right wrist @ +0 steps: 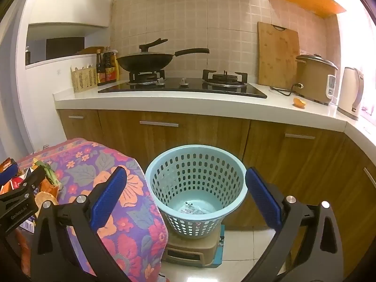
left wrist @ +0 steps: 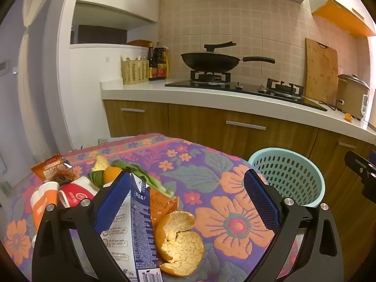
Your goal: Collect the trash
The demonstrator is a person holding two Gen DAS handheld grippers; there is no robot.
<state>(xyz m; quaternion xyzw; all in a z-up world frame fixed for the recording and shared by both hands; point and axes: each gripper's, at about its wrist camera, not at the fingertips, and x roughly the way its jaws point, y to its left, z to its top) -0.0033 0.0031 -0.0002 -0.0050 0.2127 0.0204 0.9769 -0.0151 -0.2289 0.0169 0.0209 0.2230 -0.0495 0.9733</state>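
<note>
Two grippers, both with fingers spread wide and grasping nothing. Left gripper, lower centre of its view, frames an orange peel and a blue milk carton on the floral-clothed bench; more trash lies at lower left. Right gripper frames the pale-blue perforated basket, which holds one small wrapper.
</note>
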